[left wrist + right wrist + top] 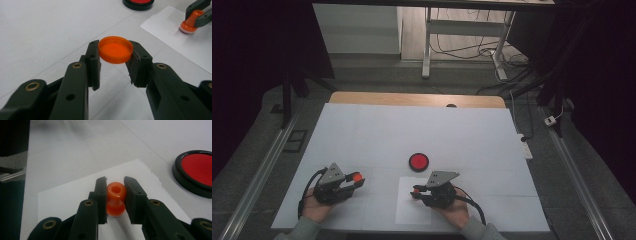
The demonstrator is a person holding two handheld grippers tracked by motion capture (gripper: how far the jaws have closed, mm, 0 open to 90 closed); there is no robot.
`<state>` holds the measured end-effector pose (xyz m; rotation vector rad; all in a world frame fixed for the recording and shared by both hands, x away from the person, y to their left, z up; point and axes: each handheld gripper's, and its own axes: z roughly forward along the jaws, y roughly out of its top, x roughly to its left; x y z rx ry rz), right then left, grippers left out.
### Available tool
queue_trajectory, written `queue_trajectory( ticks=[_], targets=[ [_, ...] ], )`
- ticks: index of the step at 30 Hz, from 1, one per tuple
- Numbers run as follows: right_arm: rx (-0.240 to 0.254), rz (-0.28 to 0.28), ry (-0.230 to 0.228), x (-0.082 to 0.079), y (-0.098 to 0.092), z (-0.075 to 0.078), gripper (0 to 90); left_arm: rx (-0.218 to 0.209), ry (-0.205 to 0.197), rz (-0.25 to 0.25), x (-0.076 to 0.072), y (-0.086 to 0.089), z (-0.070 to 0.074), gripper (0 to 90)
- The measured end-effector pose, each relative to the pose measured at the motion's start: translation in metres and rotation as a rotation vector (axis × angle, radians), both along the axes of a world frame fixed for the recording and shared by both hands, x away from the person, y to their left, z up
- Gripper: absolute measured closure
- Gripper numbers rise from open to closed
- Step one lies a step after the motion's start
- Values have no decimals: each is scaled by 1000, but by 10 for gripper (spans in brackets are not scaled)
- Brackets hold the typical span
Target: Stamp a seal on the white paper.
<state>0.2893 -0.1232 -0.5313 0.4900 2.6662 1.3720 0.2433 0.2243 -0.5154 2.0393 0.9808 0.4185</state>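
Orange stamp [115, 199], a small plastic piece with a rounded knob, a narrow waist and a wider base, stands upright on the white paper sheet [62, 202] with its base down on the paper. Your right gripper [115, 195] has its two black jaws closed on the waist, one pad at each side. Your left gripper [115, 56] pinches the stamp's orange cap [115, 49], a shallow round lid turned hollow side up, held by its rim just above the white table [362, 135]. You have the red ink pad [418, 161] in its black case lying beyond the paper, between both grippers
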Motion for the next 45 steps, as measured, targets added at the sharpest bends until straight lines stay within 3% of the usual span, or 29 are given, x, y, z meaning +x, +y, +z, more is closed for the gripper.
queue_trajectory(
  ticks=[23,45],
  targets=[
    [-21,12,-55,-7,2,-5,730,3,6,3,-1,-2,-1,646],
    [-20,12,-67,-8,3,-6,731,-1,2,15,-2,0,0,645]
  ],
)
